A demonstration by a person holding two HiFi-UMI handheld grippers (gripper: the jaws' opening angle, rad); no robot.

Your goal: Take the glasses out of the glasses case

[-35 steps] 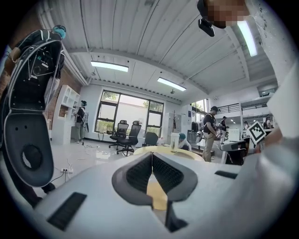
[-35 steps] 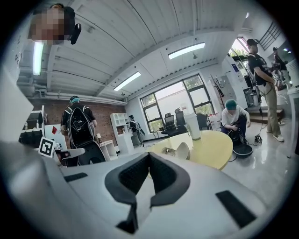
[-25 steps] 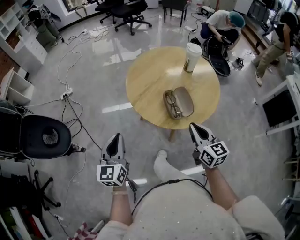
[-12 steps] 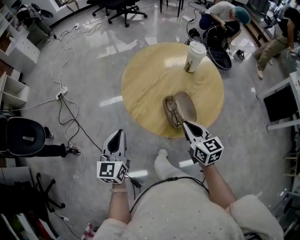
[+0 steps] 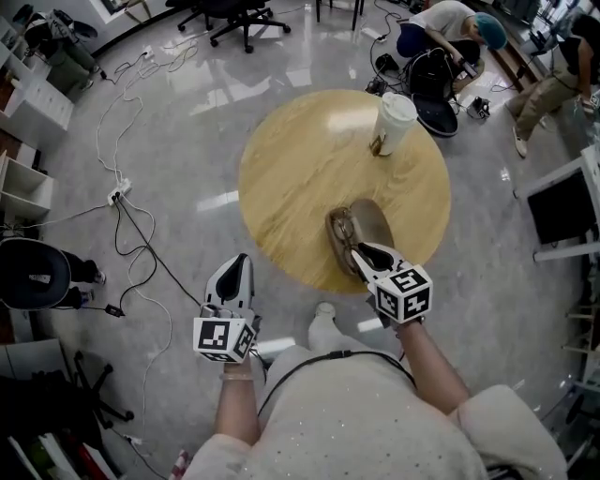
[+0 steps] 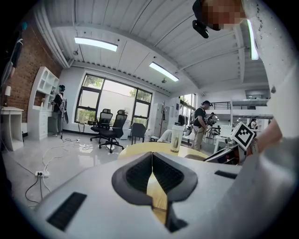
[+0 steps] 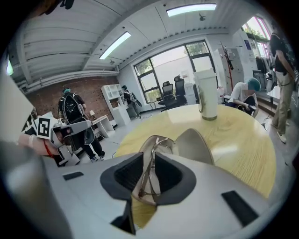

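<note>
An open grey glasses case [image 5: 377,222] lies near the front edge of the round wooden table [image 5: 300,178]. The thin-framed glasses [image 5: 342,231] rest in its left half, the empty lid [image 7: 194,144] to the right. My right gripper [image 5: 362,253] hangs over the case's near end, open; in the right gripper view the glasses [image 7: 145,189] run between the two pads of this gripper [image 7: 149,163]. My left gripper [image 5: 238,270] is held over the floor short of the table, shut with nothing in it [image 6: 152,168].
A tall white cup [image 5: 392,120] stands at the table's far right side. Cables trail across the floor [image 5: 141,216] to the left. Office chairs [image 5: 234,14] and people [image 5: 441,37] are beyond the table.
The table has come closer. My right gripper has moved forward from short of the table's edge to over the case, with the glasses now between its pads. The left gripper has hardly moved.
</note>
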